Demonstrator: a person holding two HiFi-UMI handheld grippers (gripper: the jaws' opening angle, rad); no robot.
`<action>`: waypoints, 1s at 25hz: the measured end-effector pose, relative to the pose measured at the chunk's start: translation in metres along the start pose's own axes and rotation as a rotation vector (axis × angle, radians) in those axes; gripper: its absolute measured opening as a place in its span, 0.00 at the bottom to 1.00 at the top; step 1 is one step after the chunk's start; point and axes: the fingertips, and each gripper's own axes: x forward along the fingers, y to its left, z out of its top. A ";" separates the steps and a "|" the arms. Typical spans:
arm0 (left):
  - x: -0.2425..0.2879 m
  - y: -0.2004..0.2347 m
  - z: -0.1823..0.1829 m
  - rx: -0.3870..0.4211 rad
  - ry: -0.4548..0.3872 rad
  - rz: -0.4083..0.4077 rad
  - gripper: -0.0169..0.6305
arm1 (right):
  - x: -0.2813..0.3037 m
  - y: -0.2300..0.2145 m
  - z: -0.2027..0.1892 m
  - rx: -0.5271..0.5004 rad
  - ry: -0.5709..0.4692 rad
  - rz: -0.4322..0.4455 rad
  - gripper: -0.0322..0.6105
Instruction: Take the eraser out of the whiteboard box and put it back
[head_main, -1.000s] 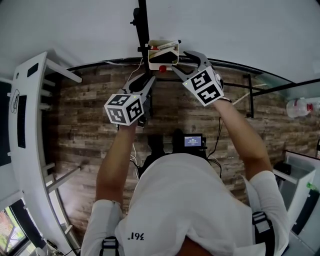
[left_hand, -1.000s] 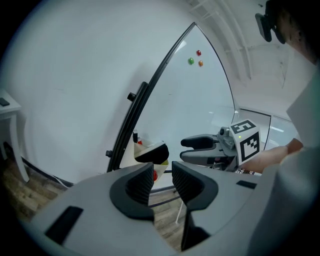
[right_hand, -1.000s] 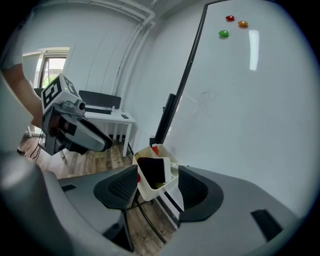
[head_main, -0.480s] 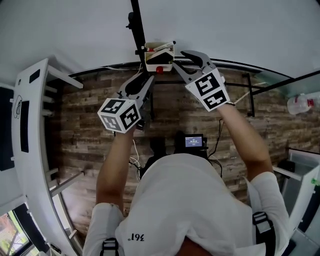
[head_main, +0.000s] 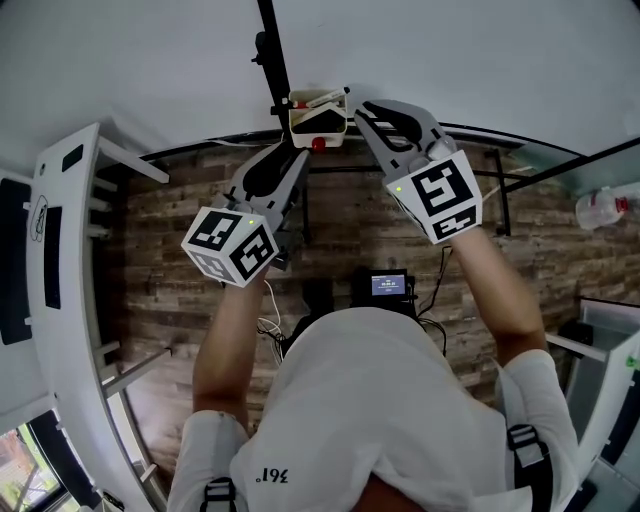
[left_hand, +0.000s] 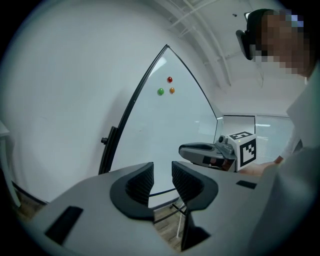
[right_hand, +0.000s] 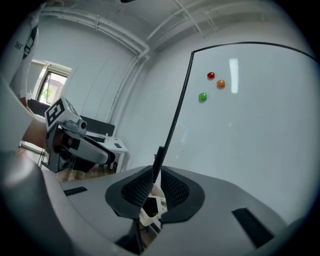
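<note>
Step in hand: the approach for the take-out. The eraser (head_main: 322, 119) lies in the whiteboard box (head_main: 318, 130), a dark block beneath the markers (head_main: 322, 98). The box hangs at the lower edge of the whiteboard (head_main: 450, 50), by the black stand post (head_main: 267, 45).

The right gripper (head_main: 362, 108) is just beside the box's right wall, not over its mouth. Its fingers are closing to a narrow gap with nothing pinched. Through that gap I see the box beyond. The left gripper (head_main: 290, 160) sits lower left of the box, apart from it, its fingers parted and empty.

Next move, as I judge it: reopen the right fingers, shift over the box mouth, and close on the eraser. The markers share the box and crowd the reach, and the walls leave little room.

Around:
- three magnets (right_hand: 211, 75) on the board
- a small red thing (head_main: 318, 144) under the box
- the plank floor (head_main: 170, 250)
- a small screen (head_main: 386, 284)
- a bottle (head_main: 598, 212) far right
</note>
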 end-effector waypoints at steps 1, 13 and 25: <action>-0.002 -0.002 0.003 0.000 -0.007 0.002 0.21 | -0.004 -0.002 0.004 0.000 -0.011 -0.005 0.15; -0.025 -0.025 0.024 0.014 -0.066 0.025 0.21 | -0.046 -0.001 0.036 0.031 -0.098 -0.034 0.13; -0.052 -0.035 0.008 -0.017 -0.046 0.042 0.21 | -0.086 0.007 0.031 0.096 -0.116 -0.061 0.12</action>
